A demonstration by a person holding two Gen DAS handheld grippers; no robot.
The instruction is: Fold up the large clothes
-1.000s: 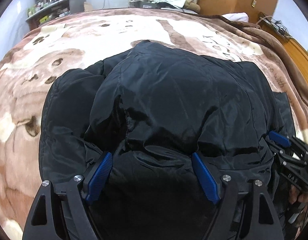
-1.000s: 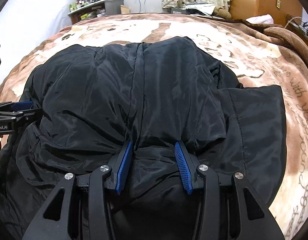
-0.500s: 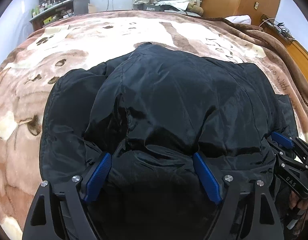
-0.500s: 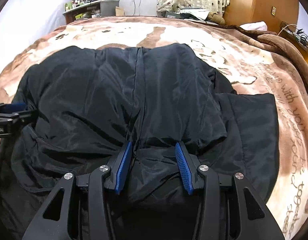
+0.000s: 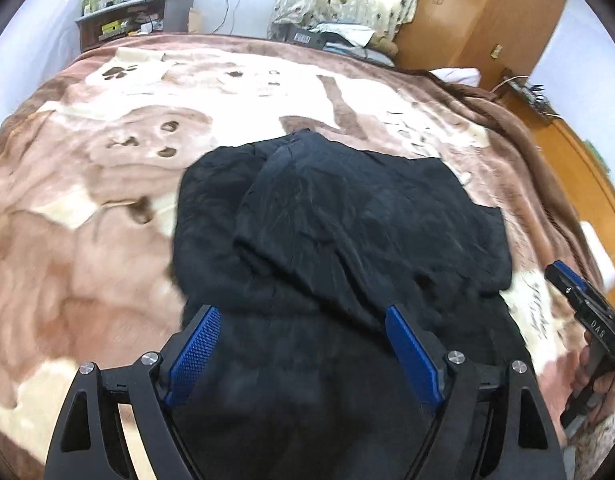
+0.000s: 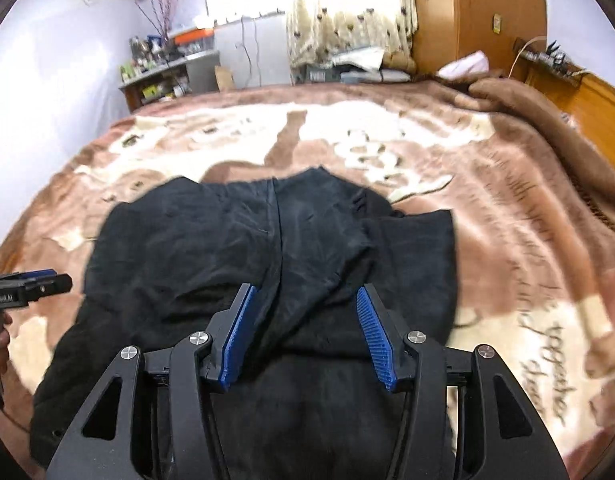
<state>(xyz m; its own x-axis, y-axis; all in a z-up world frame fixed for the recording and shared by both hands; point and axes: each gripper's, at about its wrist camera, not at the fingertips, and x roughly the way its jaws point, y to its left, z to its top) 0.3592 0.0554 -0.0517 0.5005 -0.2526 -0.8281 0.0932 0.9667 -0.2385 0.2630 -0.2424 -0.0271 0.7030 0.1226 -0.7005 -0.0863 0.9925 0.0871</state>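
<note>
A large black jacket (image 5: pixel 347 220) lies spread flat on the bed in a folded bundle, with a looser flap at its right side (image 6: pixel 419 248). My left gripper (image 5: pixel 301 312) hovers above its near part with the jaws wide apart, the blue pads (image 5: pixel 195 348) clear of the fabric. My right gripper (image 6: pixel 305 289) is also above the near edge; its jaws are opening, with the jacket beneath them and not pinched. Each gripper shows in the other's view: the right gripper (image 5: pixel 579 296) at the right edge, the left gripper (image 6: pixel 35 284) at the left edge.
The bed is covered by a brown and cream animal-print blanket (image 5: pixel 87 220) that surrounds the jacket. A cluttered shelf (image 5: pixel 135 20) stands at the far left, a wooden wardrobe (image 5: pixel 467 12) at the far right, and a wooden bed side (image 5: pixel 579 152) runs along the right.
Both grippers have risen and drawn back from the jacket, which now looks smaller and lies flat. The right jaws have spread wider; the fabric bunched between both pairs of pads has dropped away.
</note>
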